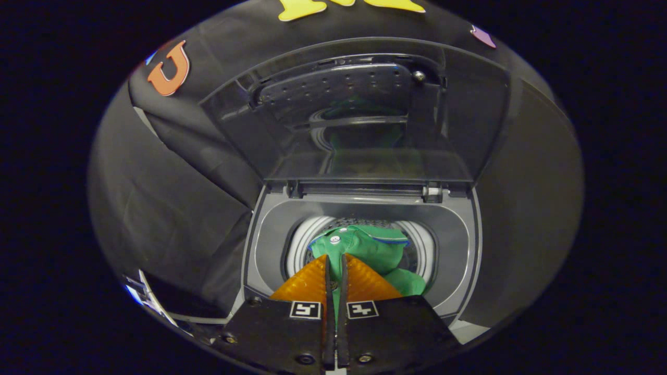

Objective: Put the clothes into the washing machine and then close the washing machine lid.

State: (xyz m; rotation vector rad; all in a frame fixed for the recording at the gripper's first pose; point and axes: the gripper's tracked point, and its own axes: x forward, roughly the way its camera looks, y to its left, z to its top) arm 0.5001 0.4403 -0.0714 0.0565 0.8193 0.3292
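Soft matt green cloth garment point(372, 250), glossy translucent smoked plastic lid point(359, 120), smooth grey plastic washing machine point(458, 234) top, shiny ribbed metal drum point(423, 245), gripper point(335, 276) fingers pinching the cloth

Black cloth wall point(172, 172) hangs in soft folds and creases around the whole scene, draped close on both sides. The booth is dim, with light falling from the front and fading toward the darker outer cloth.

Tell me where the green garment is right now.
In the gripper view, the green garment hangs pinched between the tongs, over the washing machine drum, under the raised lid.
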